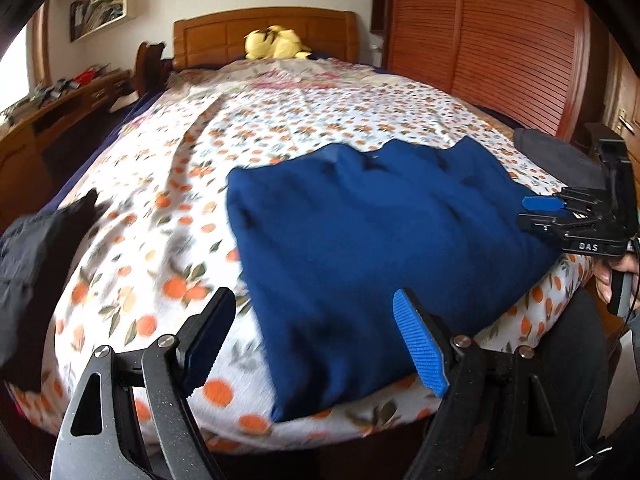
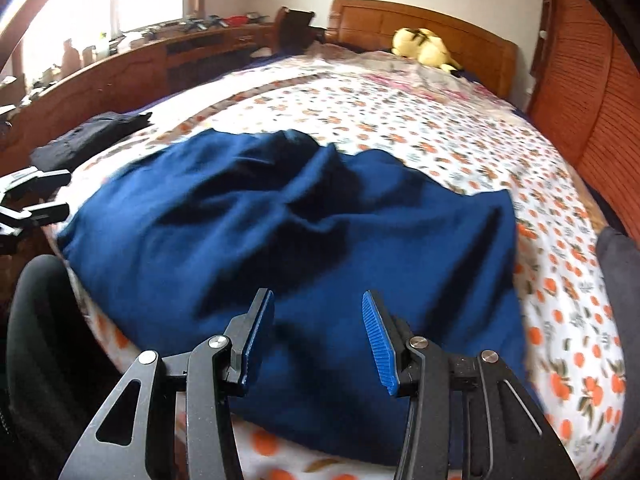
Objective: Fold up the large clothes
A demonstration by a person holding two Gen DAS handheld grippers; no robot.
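Note:
A large navy blue garment (image 1: 372, 236) lies folded into a rough rectangle on the orange-print bedsheet (image 1: 168, 184) near the foot of the bed. It fills the middle of the right wrist view (image 2: 280, 240), with creases across it. My left gripper (image 1: 320, 336) is open and empty, above the garment's near left corner. My right gripper (image 2: 316, 336) is open and empty over the garment's near edge. It also shows at the right edge of the left wrist view (image 1: 548, 210).
A black garment (image 1: 36, 256) lies at the bed's left edge, also seen in the right wrist view (image 2: 92, 136). A dark grey item (image 1: 560, 160) lies at the right edge. A yellow plush toy (image 1: 276, 42) sits by the wooden headboard. A wardrobe (image 1: 500, 40) stands right, a desk (image 2: 120, 60) left.

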